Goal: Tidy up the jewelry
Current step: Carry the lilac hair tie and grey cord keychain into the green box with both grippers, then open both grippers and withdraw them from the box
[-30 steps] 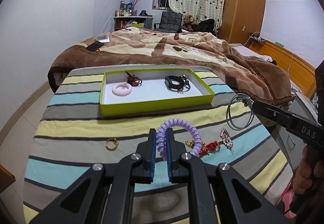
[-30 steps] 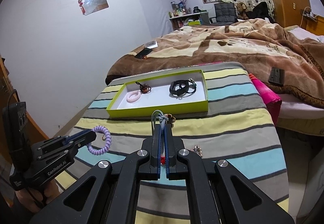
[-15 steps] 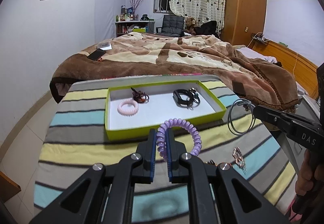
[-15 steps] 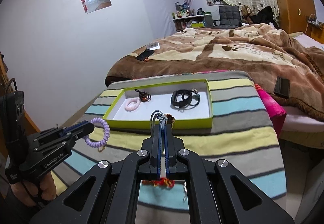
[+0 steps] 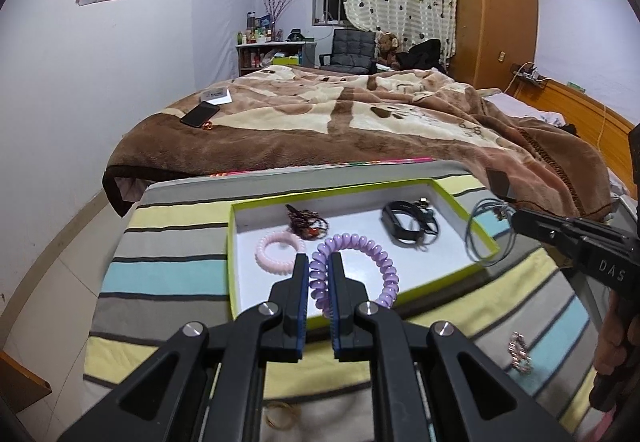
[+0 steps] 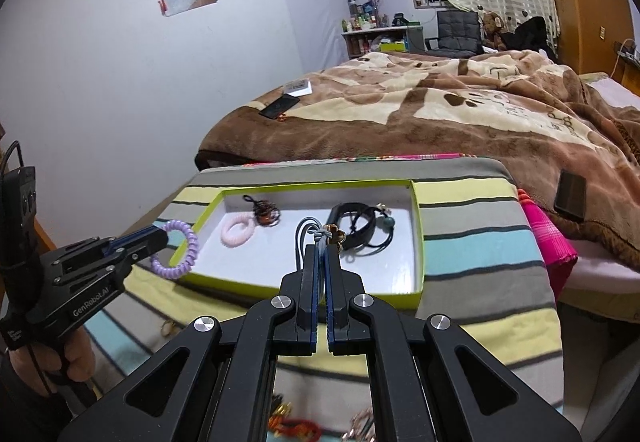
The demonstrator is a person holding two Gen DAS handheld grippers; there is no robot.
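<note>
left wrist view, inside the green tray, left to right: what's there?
In the tray: pink coil hair tie → dark beaded bracelet → black band with hair ties.

"DAS" on right tool (image 5: 516, 217); "GenRobot.AI" on left tool (image 6: 162, 236).

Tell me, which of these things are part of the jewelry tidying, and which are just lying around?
Part of the job: green tray, purple coil band in left gripper, grey cord in right gripper, pink band.

Lying about: phone, blanket.
</note>
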